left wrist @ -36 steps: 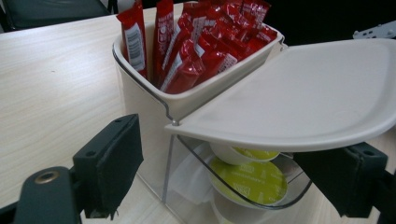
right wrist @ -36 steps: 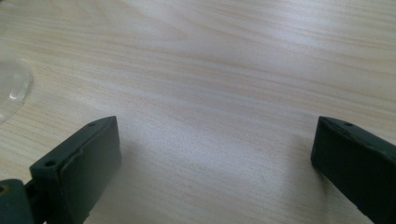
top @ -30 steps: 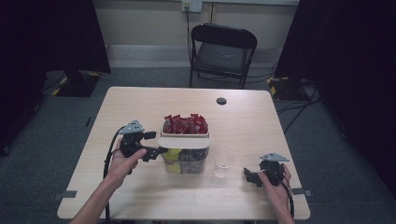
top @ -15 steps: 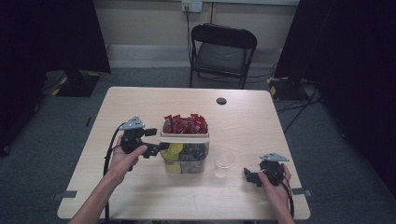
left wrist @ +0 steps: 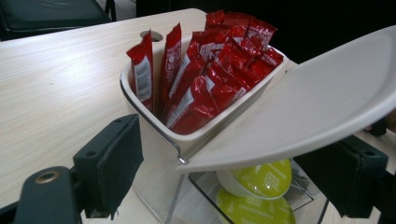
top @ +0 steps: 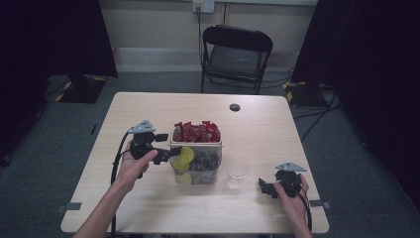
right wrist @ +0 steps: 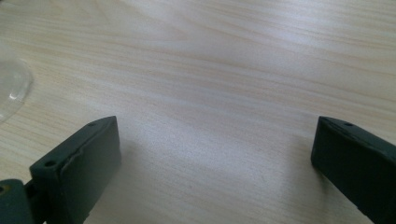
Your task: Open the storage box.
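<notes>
Straddling the lifted lid (left wrist: pixel 299 112) with my left gripper (left wrist: pixel 233 172), I kept the jaws spread, nothing pinched, at the left side of the organizer box (top: pixel 196 161) mid-table. I judged a steady lift best (red sachets (left wrist: pixel 205 70) stood just behind). My right gripper (right wrist: pixel 215 177) rested released, near-right, beside the clear cup (top: pixel 237 172).

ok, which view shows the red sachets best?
Left gripper view: the sachets stand upright, close up, in the white box, with the left gripper open around its corner. High view shows them small, as a red row at the back of the box. Right gripper view shows table.
</notes>
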`<state>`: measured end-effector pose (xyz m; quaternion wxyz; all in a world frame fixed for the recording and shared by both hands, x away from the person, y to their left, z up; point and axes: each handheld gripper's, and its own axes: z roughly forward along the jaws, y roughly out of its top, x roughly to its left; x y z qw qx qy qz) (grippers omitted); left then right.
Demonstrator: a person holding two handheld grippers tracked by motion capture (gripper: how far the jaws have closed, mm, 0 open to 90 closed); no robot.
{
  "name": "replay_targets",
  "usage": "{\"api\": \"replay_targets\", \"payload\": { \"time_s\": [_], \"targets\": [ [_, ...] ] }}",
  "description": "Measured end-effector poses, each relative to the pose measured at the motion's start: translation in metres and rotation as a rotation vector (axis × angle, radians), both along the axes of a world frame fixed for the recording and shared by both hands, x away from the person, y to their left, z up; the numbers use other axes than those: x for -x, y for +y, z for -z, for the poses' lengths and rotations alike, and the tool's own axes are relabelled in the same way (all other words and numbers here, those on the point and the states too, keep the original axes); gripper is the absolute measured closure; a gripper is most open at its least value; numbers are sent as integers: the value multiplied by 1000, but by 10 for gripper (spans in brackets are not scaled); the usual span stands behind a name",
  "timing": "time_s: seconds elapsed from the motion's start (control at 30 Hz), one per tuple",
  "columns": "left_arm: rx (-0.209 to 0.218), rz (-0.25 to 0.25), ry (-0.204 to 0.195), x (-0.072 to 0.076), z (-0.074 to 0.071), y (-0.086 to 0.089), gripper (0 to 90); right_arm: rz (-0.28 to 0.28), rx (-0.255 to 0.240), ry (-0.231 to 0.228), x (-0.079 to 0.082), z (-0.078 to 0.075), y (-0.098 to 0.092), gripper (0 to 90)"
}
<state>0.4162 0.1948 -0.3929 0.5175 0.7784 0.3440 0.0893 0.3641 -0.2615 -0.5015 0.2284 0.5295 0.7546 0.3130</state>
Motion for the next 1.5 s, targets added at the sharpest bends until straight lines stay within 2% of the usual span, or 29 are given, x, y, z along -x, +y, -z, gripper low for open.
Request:
{"api": "replay_targets", "payload": {
  "time_s": [0.23, 0.43, 0.63, 0.83, 0.93, 1.03, 1.2, 1.27, 1.5],
  "targets": [
    [38, -10, 6, -5, -1, -1, 157, 0, 0, 0, 0, 0, 0, 11],
    [22, -7, 0, -9, -7, -2, 156, 0, -1, 0, 0, 0, 0, 10],
    [29, -5, -2, -11, -8, -2, 155, 0, -1, -1, 0, 0, 0, 11],
    [49, -20, 9, -15, -5, 2, 156, 0, -1, 0, 0, 0, 0, 10],
    [25, -24, -1, -14, -4, 4, 156, 0, 0, 0, 0, 0, 0, 11],
    [53, -35, 5, -15, -2, 5, 156, 0, 0, 0, 0, 0, 0, 10],
    [54, -44, 5, -17, -1, 7, 156, 0, -1, 0, 0, 0, 0, 11],
    [42, -53, 6, -19, -1, 7, 156, 0, 0, 0, 0, 0, 0, 11],
    [50, -69, 19, -25, 2, 6, 155, 1, 2, 1, 0, 0, 0, 7]
  ]
}}
